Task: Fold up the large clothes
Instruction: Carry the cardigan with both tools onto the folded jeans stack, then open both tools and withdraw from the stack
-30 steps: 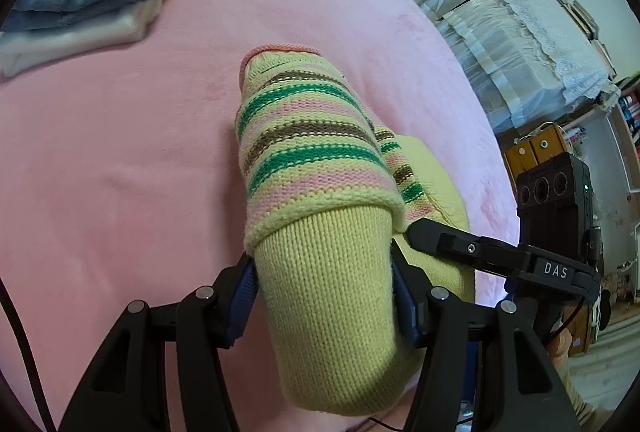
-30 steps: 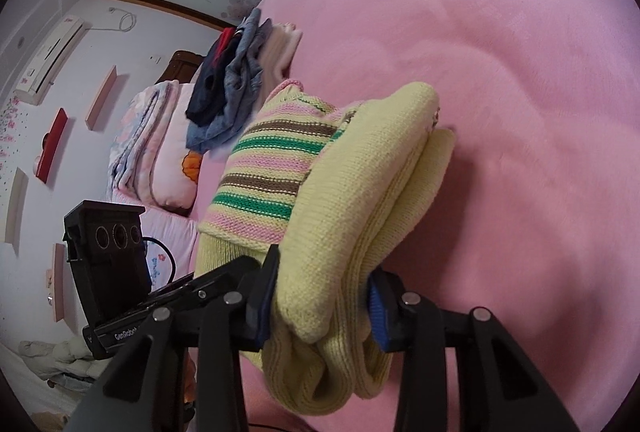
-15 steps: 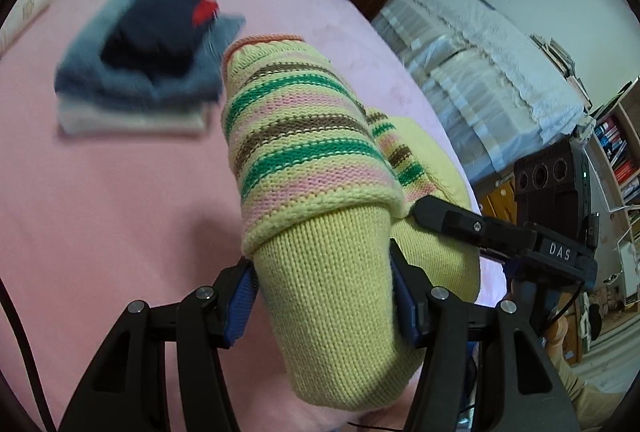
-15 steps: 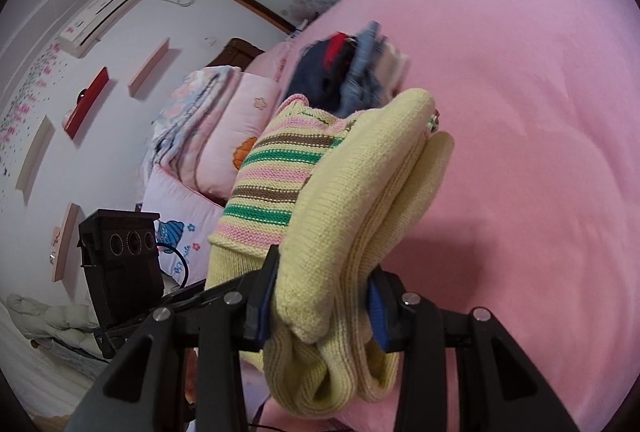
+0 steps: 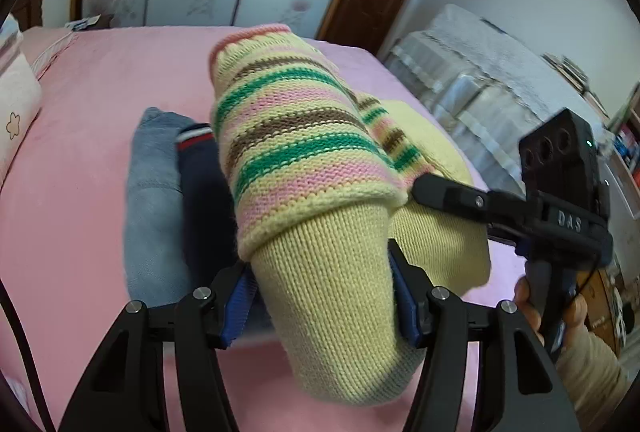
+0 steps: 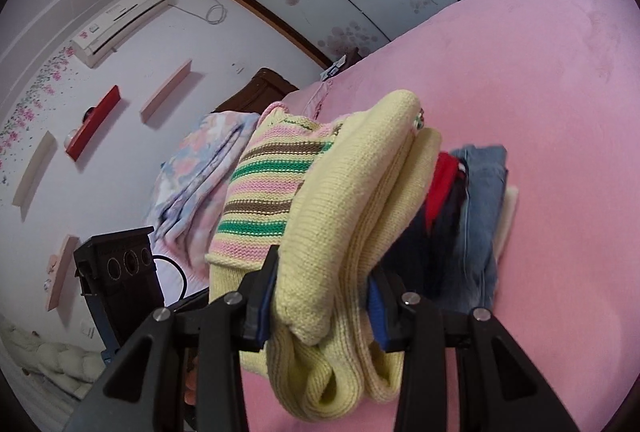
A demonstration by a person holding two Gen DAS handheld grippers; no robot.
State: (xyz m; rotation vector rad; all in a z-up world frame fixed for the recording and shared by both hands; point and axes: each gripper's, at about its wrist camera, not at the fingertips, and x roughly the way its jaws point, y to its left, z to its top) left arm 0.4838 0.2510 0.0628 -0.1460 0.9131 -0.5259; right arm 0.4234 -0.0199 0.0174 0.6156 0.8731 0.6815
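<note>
The folded sweater (image 5: 320,191) is done, clamped by both the left gripper (image 5: 320,296) and the right gripper (image 6: 320,296), with only setting it on the stack of folded clothes (image 5: 172,191) left.

Both wrist cams sit close behind own gripper, facing fwd along fingers over the pink bed (image 5: 80,119). Shared: folded sweater (image 5: 304,151) (image 6: 360,191), clothes stack (image 5: 160,191) (image 6: 476,216).

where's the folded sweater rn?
Off the bed, shut in both tongs: left and right. The sweater hangs over the clothes pile on the pink bed; touching or not, can't tell.
</note>
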